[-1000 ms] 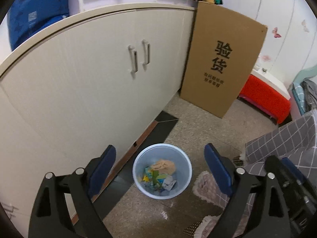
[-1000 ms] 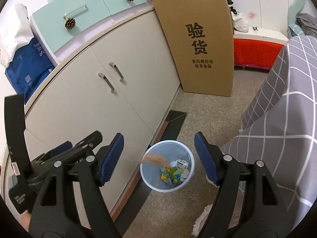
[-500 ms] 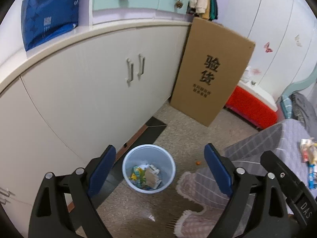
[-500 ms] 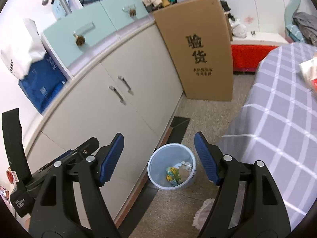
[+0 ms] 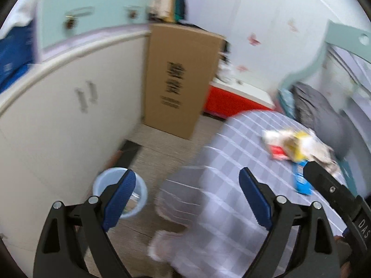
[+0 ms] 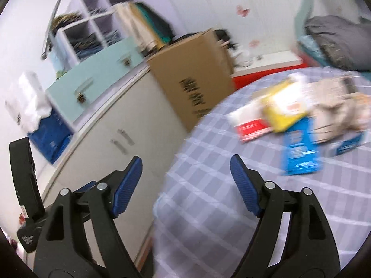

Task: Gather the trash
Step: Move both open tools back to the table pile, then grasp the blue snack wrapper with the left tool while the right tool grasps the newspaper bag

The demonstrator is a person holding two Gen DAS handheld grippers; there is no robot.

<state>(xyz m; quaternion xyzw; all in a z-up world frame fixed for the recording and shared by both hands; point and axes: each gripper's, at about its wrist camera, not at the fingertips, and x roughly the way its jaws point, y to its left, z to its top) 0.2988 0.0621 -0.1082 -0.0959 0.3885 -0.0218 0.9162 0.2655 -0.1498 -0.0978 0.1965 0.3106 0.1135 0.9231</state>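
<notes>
**Hovering over the checked table, both grippers empty**

Looking along the left wrist camera, the left gripper [image 5: 185, 192] had its blue-padded fingers [image 5: 119, 198] spread wide apart with nothing between them. Its left finger partly covered a pale blue bin [image 5: 136, 190] that stood on the speckled floor [image 5: 167, 139], close beside the cream cabinet [image 5: 58, 125]; some scraps showed inside the bin, too blurred to name. A tall cardboard box [image 5: 178, 78] leaned upright at the cabinet's far end. To the right lay a table under a grey checked cloth [image 5: 231, 162], and on it, near its far side, a heap of trash [image 5: 296, 143]: crumpled paper, a yellow wrapper, a red packet and a blue packet [image 5: 301, 183]. Part of the other gripper crossed the lower right corner, just in front of the blue packet.

From the right wrist camera, the right gripper [image 6: 185, 180] was likewise released, its fingers [image 6: 243, 185] wide apart and holding nothing. It hung above the edge of the checked cloth [image 6: 208, 208]. The trash pile [image 6: 301, 115] lay ahead and to the right, well clear of the fingertips, with the blue packet [image 6: 299, 150] nearest, a red and white packet [image 6: 252, 125] to its left and a yellow wrapper [image 6: 283, 106] on top. The cardboard box [image 6: 197, 74] stood beyond the table, against the cabinet [image 6: 129, 125].
</notes>
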